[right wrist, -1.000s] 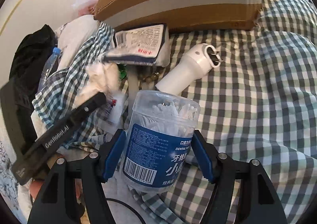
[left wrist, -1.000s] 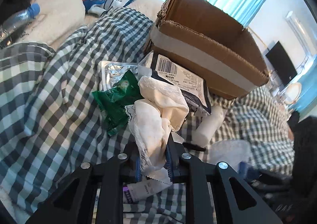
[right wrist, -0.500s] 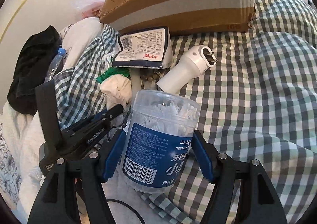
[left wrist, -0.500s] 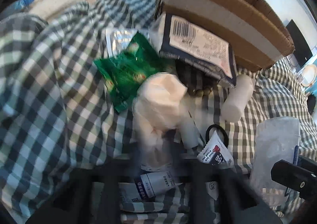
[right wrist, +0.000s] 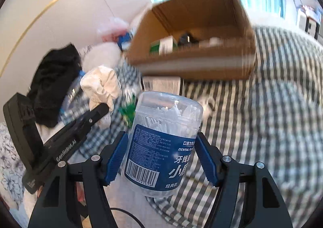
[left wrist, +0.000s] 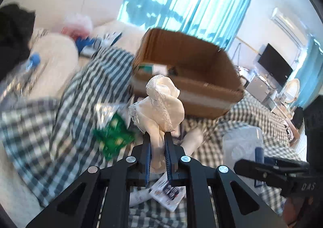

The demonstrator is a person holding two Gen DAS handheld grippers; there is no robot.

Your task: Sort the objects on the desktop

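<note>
My left gripper is shut on a cream lace-trimmed cloth, held up above the checked blanket. An open cardboard box stands just beyond it with a few items inside. My right gripper is shut on a clear dental floss jar with a blue label, also lifted off the blanket. In the right wrist view the left gripper and its cloth appear at left, and the box is ahead. The jar shows at right in the left wrist view.
A green packet, a white tube and small printed sachets lie on the blanket below. White pillows, a water bottle and dark clothing sit at left. Curtains and a TV stand behind.
Both grippers rose off the blanket with their loads. The left jaws closed tight on the cloth and lifted it clear of the pile. The box's inside is now visible.
</note>
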